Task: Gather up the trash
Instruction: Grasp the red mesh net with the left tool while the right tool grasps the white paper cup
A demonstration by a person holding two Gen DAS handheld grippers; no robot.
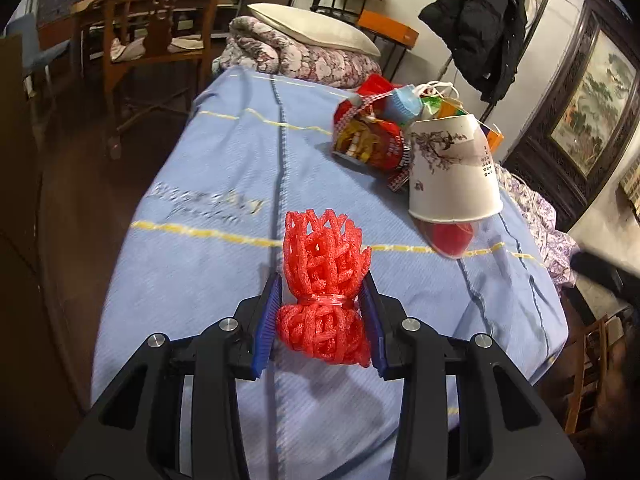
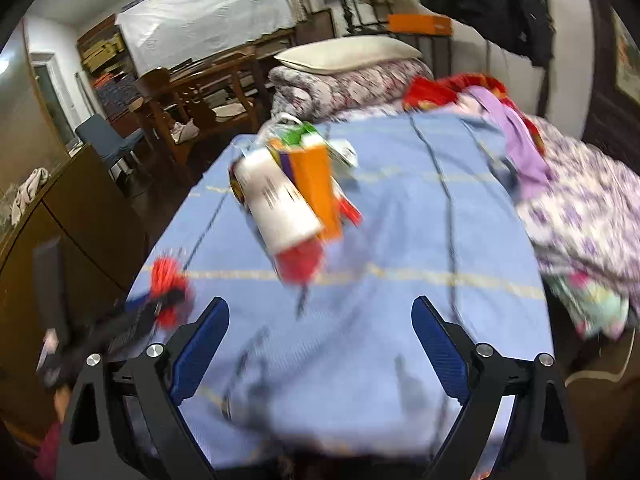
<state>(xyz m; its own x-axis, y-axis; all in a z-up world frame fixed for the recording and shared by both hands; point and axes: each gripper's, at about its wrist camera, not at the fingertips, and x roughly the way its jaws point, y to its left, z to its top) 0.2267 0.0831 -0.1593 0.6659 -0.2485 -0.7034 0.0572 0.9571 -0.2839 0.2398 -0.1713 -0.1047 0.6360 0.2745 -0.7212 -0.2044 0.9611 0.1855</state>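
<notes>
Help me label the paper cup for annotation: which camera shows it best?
The left wrist view: the paper cup is sharp, lying tipped on the blue bedsheet, its floral print readable. The right wrist view shows the same cup motion-blurred, its print unreadable.

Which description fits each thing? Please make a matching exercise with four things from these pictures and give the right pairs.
Things:
1. red foam net
2. paper cup
3. right gripper
4. black jacket

Descriptions:
A. open, holding nothing
B. hanging on a rack by the wall
C. clamped in the left gripper
D. upside down, tilted, on the blue bedsheet

Pairs: 1-C, 2-D, 3-A, 4-B
</notes>
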